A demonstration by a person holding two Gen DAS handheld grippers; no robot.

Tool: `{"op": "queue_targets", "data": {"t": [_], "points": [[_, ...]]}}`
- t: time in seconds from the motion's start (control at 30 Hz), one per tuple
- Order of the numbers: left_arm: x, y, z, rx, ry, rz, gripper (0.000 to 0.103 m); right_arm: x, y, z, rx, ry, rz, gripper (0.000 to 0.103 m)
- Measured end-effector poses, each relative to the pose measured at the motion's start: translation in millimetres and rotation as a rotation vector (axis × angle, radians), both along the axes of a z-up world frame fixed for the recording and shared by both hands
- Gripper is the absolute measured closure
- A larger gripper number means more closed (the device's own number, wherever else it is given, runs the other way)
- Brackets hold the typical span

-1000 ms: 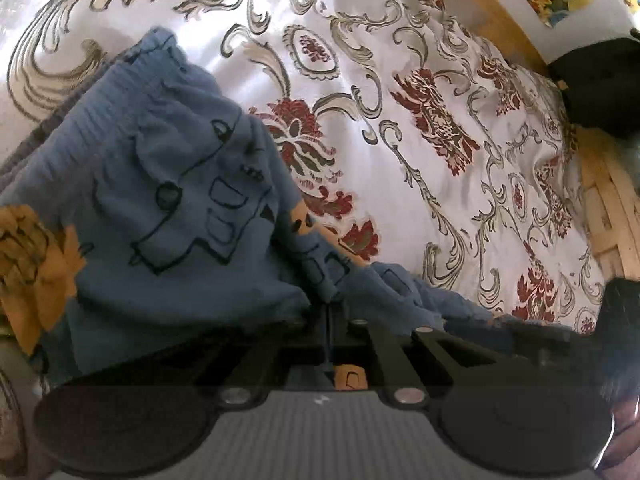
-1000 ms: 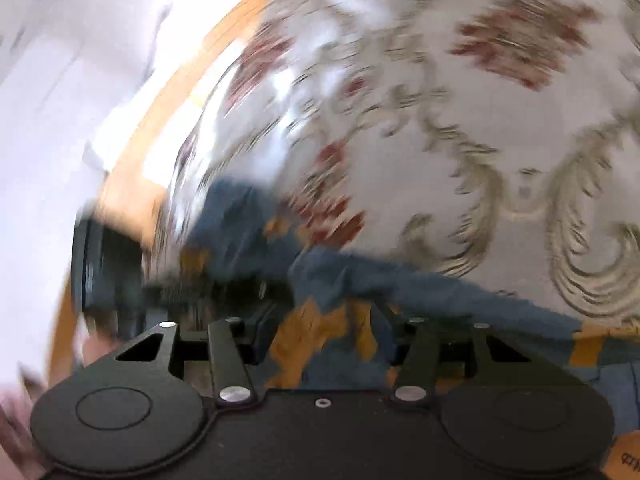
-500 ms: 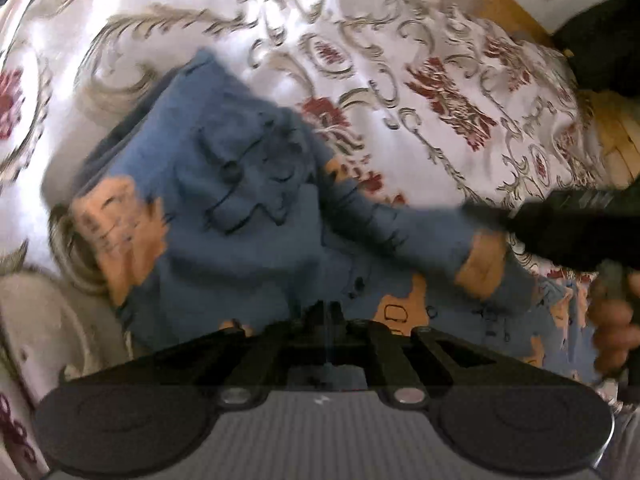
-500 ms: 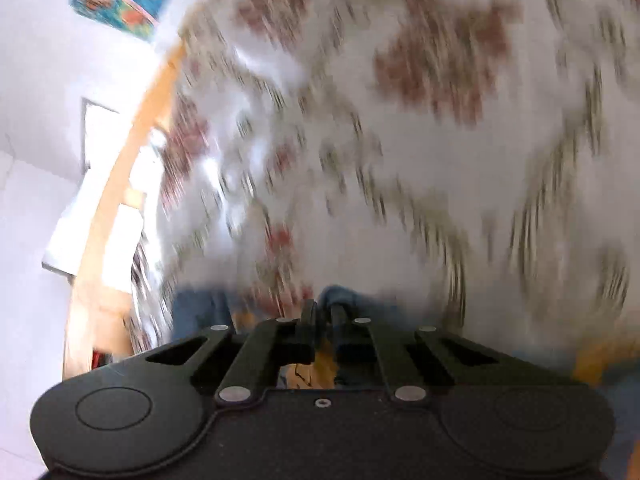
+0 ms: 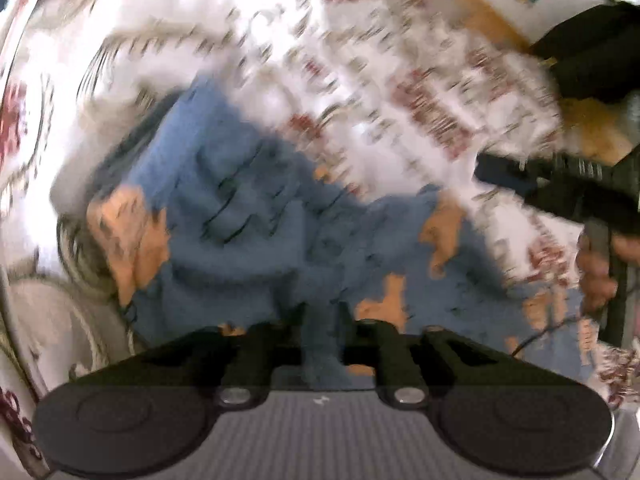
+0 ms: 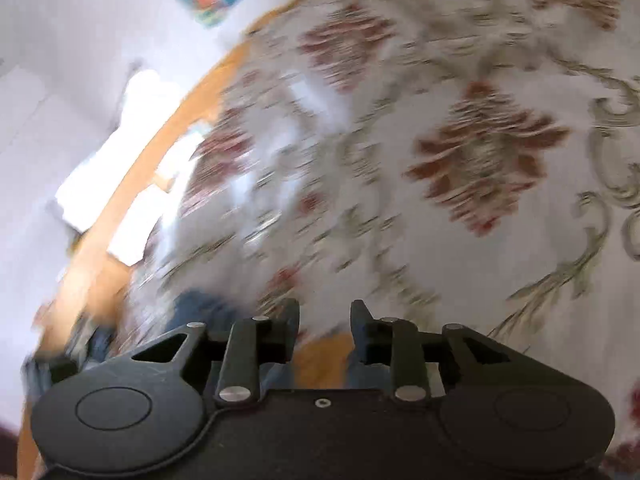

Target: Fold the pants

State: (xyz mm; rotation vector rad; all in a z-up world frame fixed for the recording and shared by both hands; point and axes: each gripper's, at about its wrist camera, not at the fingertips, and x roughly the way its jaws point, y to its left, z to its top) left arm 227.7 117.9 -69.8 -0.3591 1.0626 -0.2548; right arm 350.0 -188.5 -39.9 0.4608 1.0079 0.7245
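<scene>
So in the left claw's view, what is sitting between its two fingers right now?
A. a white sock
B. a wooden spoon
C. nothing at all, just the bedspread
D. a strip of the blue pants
D: in the left wrist view a strip of the blue pants runs up between the fingers of the left claw, which are drawn in against it; the picture is blurred, but the blue cloth there is plain.

Both wrist views close, downward; share bedspread [image 6: 460,240].
</scene>
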Motion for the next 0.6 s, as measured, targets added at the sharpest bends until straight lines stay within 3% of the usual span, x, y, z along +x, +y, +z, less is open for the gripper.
{"op": "queue_targets", "data": {"t": [0.1, 0.17, 0.23, 0.27, 0.33, 0.37, 0.4, 0.43, 0.47, 0.5, 0.57, 0.6], "points": [[-2.0, -5.5, 13.4, 0.034, -0.094, -0.02, 0.066, -26.0, 14.0, -11.7, -0.032, 0.047, 0.09, 0.073], [2.9, -5.9, 9.8, 0.096, -0.072, 0.007, 0.066, -34.6, 16.6, -31.6, -0.134, 0.045, 0.066, 0.073], [8.1, 1.0, -2.0, 0.155, 0.002, 0.065, 0.084, -35.0, 3.0, -46.8, -0.273, -0.012, -0.027, 0.091], [8.0, 7.0, -3.5, 0.159, 0.014, 0.092, 0.096, -34.7, -11.4, -48.2, -0.283, -0.02, -0.09, 0.103], [6.4, 17.3, 0.1, 0.137, 0.021, 0.138, 0.096, -44.0, -34.7, -34.6, -0.283, -0.055, -0.177, 0.088], [5.2, 21.3, 2.1, 0.135, 0.022, 0.159, 0.095, -51.9, -42.5, -24.8, -0.298, -0.089, -0.185, 0.065], [3.8, 23.6, 4.0, 0.143, 0.025, 0.174, 0.093, -62.3, -49.8, -13.7, -0.31, -0.115, -0.175, 0.058], [2.4, 23.4, 5.7, 0.147, 0.024, 0.167, 0.091, -71.6, -56.6, -7.8, -0.306, -0.121, -0.159, 0.058], [0.2, 20.8, 8.3, 0.156, 0.014, 0.148, 0.082, -78.3, -61.8, -4.7, -0.294, -0.109, -0.145, 0.058], [-2.4, 16.2, 10.9, 0.174, -0.006, 0.12, 0.066, -83.4, -65.5, -4.5, -0.282, -0.082, -0.135, 0.058], [-8.6, -0.9, 16.1, 0.236, -0.049, 0.053, 0.052, -85.8, -72.2, -17.2, -0.298, -0.013, -0.151, 0.057], [-9.0, -8.2, 15.8, 0.282, -0.051, 0.036, 0.052, -85.9, -77.1, -28.0, -0.331, 0.01, -0.187, 0.06]]}}
